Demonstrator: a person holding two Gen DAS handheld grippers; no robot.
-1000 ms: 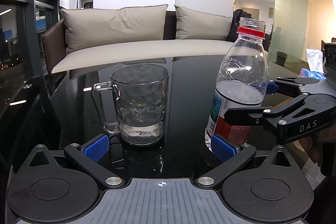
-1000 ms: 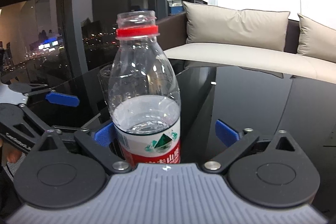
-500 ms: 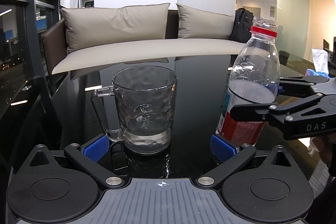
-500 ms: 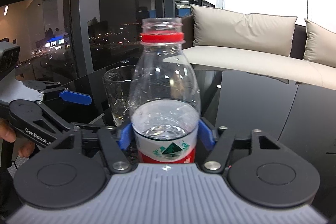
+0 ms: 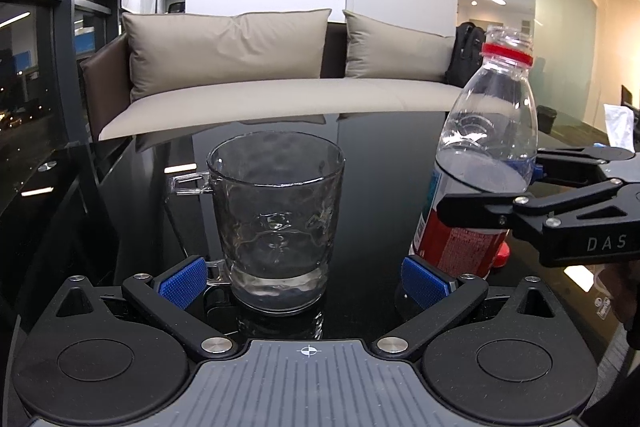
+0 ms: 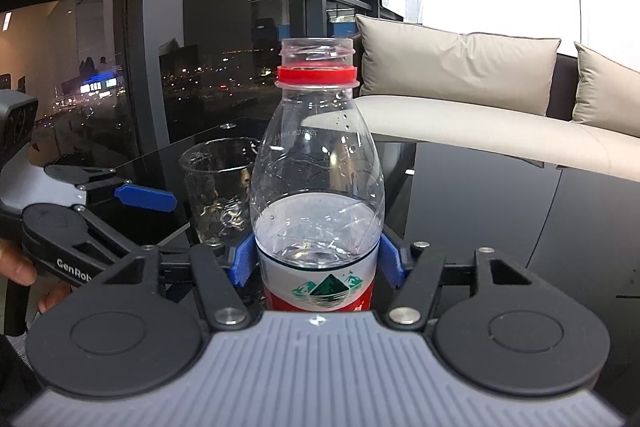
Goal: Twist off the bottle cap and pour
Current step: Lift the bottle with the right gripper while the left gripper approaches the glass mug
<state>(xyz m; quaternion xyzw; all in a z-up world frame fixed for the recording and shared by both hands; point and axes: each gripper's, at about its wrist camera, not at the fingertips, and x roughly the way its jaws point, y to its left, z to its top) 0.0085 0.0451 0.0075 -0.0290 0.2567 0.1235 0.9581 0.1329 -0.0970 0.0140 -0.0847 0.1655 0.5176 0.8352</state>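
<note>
Since a second ago your right gripper [image 6: 318, 261] has closed onto the uncapped bottle [image 6: 318, 187], just right of the glass mug [image 5: 276, 223]. Thin, half-full plastic will likely buckle, so hold at the label. Your left gripper [image 5: 308, 277] sits spread around the mug.

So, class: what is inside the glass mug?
The glass mug appears to hold only a thin trace of water at its base; the textured glass makes this hard to confirm. The uncapped bottle, held by the right gripper, covers part of the mug in the right wrist view.
</note>
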